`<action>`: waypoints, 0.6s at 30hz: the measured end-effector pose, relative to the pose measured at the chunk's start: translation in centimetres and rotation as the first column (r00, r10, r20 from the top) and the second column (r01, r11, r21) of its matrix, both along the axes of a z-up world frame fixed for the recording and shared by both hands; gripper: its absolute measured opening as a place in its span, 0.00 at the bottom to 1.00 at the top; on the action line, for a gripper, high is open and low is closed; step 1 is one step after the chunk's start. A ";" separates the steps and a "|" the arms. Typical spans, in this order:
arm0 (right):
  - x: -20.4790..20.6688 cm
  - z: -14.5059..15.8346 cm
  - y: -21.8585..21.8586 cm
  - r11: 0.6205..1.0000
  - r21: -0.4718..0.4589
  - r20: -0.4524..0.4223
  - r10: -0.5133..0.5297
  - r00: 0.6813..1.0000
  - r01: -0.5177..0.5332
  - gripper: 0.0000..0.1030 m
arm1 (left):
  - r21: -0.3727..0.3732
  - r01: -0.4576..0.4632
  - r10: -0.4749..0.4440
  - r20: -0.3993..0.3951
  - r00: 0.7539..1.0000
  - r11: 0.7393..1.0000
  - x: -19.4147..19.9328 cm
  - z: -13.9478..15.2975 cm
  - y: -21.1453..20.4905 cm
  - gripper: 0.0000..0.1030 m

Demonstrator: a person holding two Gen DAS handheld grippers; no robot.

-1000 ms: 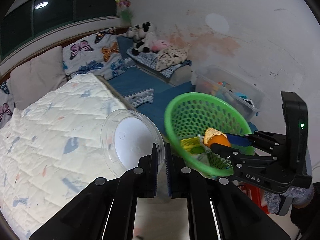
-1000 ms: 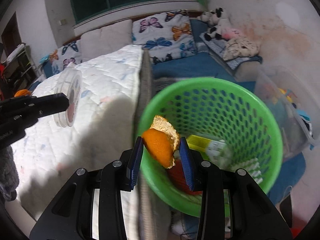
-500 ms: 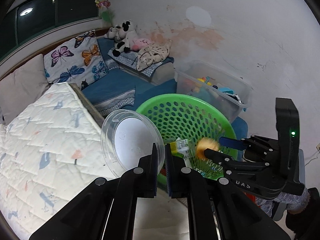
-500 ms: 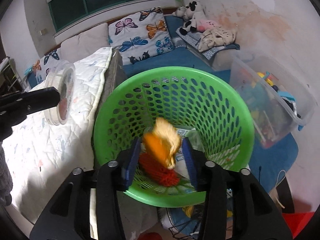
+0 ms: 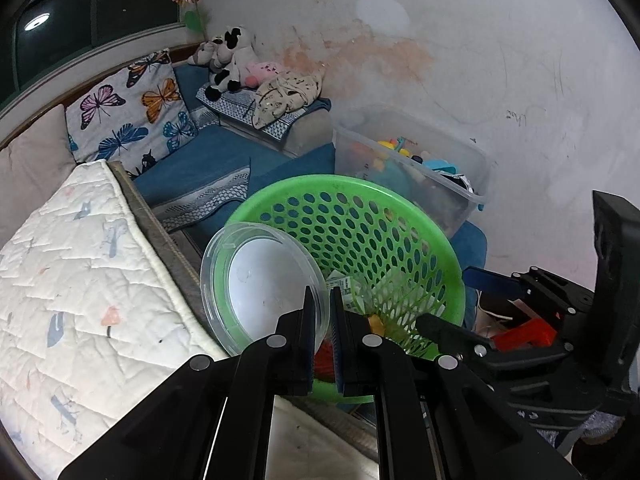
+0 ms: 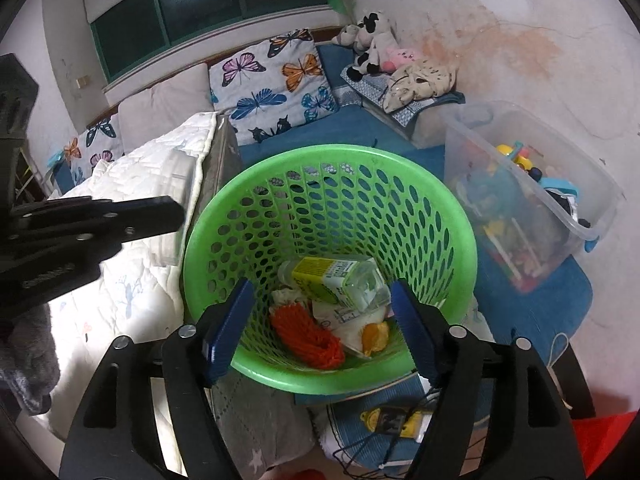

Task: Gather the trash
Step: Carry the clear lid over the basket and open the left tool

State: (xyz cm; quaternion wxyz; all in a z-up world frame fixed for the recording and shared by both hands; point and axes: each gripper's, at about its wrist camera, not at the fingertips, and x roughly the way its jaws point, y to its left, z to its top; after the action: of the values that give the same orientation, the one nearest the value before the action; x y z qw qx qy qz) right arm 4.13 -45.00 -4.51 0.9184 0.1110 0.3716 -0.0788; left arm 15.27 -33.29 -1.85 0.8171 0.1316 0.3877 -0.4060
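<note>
Over the green basket (image 6: 332, 184), right hand-held gripper (image 6: 320, 320) jaws just opened, empty; orange peel (image 6: 374, 336) lies inside. Left hand-held gripper (image 5: 322, 316) pinches clear plastic lid (image 5: 260, 284) by its rim: light, thin, slippery.

Orange peel (image 6: 374, 335) inside green basket (image 6: 460, 236)
</note>
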 end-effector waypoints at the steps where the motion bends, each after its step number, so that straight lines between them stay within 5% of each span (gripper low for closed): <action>1: -0.2 0.1 0.0 1.000 -0.003 0.005 -0.004 1.000 0.004 0.75 | 0.001 0.000 0.000 -0.003 1.000 1.000 0.0 -0.1 -0.1 0.07; 11: -1.5 0.5 -0.1 0.999 -0.022 0.035 -0.033 0.999 0.034 0.91 | 0.009 0.000 0.000 -0.023 1.000 1.000 0.2 -1.0 -0.8 0.12; 15: -1.8 0.4 -0.2 0.998 -0.025 0.037 -0.055 0.998 0.056 0.94 | 0.007 -0.014 0.014 -0.011 1.000 1.000 0.0 -1.0 -0.6 0.35; 18: -2.1 0.4 -0.2 0.998 -0.024 0.040 -0.065 0.997 0.066 0.95 | -0.005 -0.017 0.017 0.001 1.000 1.000 -0.2 -0.7 -0.2 0.42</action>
State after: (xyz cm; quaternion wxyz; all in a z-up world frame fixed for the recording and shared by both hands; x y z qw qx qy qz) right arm 2.04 -45.16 -4.07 0.9236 0.1132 0.3489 -0.1115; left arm 15.07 -33.45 -2.58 0.8210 0.1267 0.3874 -0.3997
